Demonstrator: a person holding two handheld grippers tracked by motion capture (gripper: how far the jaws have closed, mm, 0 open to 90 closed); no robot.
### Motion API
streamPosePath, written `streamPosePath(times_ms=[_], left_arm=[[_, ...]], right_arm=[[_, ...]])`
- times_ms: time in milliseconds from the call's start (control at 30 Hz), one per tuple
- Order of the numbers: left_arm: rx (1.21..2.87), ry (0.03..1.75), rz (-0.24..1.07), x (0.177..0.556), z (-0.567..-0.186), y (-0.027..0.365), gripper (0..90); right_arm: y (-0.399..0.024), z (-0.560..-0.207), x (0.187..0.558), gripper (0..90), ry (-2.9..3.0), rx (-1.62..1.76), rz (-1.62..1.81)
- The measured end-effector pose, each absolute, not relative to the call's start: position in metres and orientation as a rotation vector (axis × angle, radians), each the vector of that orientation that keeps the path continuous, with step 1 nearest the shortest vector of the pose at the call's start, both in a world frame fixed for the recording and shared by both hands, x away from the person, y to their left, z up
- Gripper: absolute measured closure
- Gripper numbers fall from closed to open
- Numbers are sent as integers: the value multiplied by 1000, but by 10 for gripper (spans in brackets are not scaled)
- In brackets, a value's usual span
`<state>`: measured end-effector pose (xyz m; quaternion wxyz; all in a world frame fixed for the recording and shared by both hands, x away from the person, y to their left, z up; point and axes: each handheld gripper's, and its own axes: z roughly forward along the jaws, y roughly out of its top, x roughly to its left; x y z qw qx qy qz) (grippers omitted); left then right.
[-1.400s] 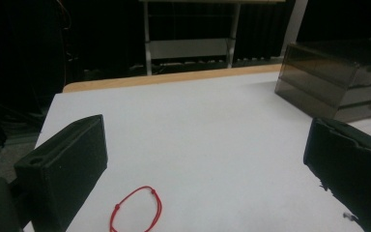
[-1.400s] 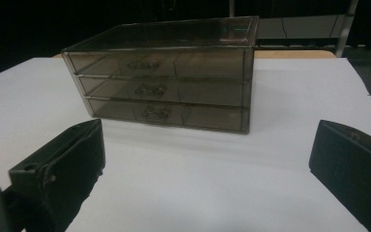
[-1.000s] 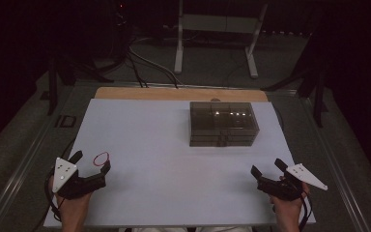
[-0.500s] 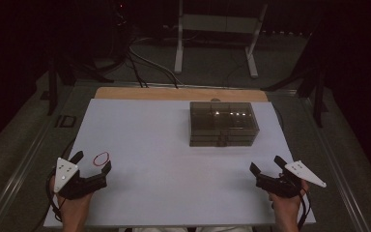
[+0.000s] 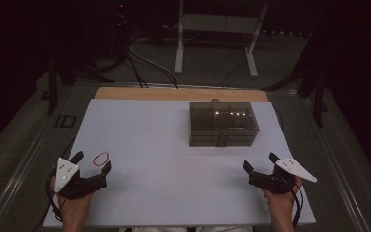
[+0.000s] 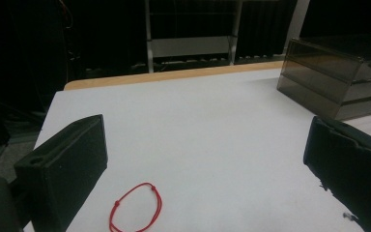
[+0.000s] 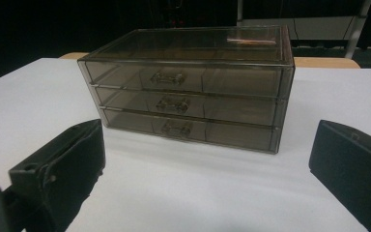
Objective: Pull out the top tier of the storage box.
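nothing gripped yet. left gripper [image 5: 92, 162] spread wide, jaws empty, bracketing the red cord loop [image 5: 101, 157], which lies flat on the white table [image 5: 174, 159] just ahead of and between the tips; right gripper [image 5: 260, 162] equally wide and empty, aimed at the smoked plastic three-drawer box [image 5: 223, 123] standing well apart toward the far right. all three drawers apparently shut, though dim. loop still to be picked up, probably bound for a drawer. both hands low at the near edge, forearms entering from below.
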<state>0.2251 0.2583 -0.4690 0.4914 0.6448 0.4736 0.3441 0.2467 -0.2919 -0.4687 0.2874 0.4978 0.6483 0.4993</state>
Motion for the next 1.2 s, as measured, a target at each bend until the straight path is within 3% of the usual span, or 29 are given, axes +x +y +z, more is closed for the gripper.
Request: streamPosePath(times_ms=[1200], left_arm=[[1595,1151,834,228,-472,255,34]], right_arm=[[-270,-457,272,0,1706,1332,1319]])
